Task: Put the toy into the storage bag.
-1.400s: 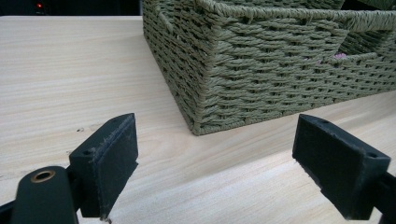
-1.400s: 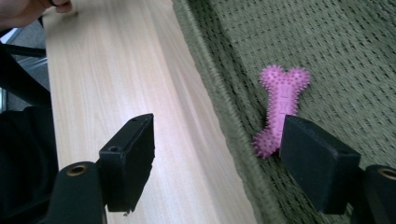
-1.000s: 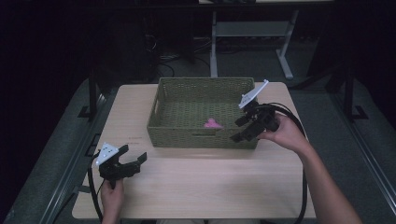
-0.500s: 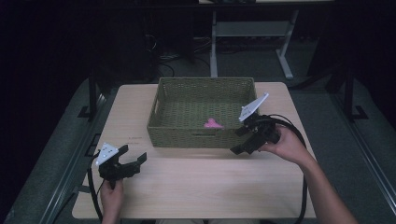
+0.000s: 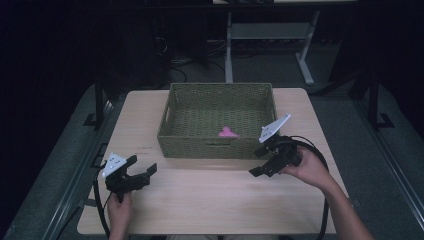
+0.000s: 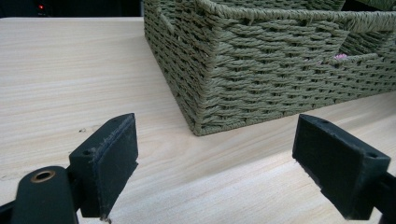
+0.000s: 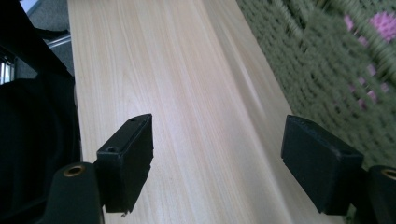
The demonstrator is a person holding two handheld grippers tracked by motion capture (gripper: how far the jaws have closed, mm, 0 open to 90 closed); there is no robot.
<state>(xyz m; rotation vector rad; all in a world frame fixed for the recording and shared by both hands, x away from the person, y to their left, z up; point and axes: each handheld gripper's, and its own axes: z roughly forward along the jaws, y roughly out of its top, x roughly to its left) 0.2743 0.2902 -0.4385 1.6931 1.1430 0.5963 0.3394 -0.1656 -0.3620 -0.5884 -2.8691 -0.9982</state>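
A green woven basket (image 5: 216, 146) stands at the far middle of the wooden table (image 5: 215, 197). A small pink object (image 5: 228, 133) lies on its floor near the front wall and shows through the weave (image 7: 379, 21) and the handle slot (image 6: 341, 56). My left gripper (image 5: 141, 170) rests low at the table's left front, open and holding nothing, its jaws pointing at the basket's near left corner (image 6: 201, 107). My right gripper (image 5: 257, 165) hovers in front of the basket's right end, open and holding nothing, with bare table between its jaws (image 7: 217, 161).
Beyond the table stands a white metal frame (image 5: 235, 35) on a dark floor. Dark rails (image 5: 100, 100) run along both sides of the table. Bare wood lies in front of the basket between the two grippers.
My right gripper has drawn back from the basket's right rim, coming down toward me and slightly left to the table in front of the basket. The left gripper has stayed put.
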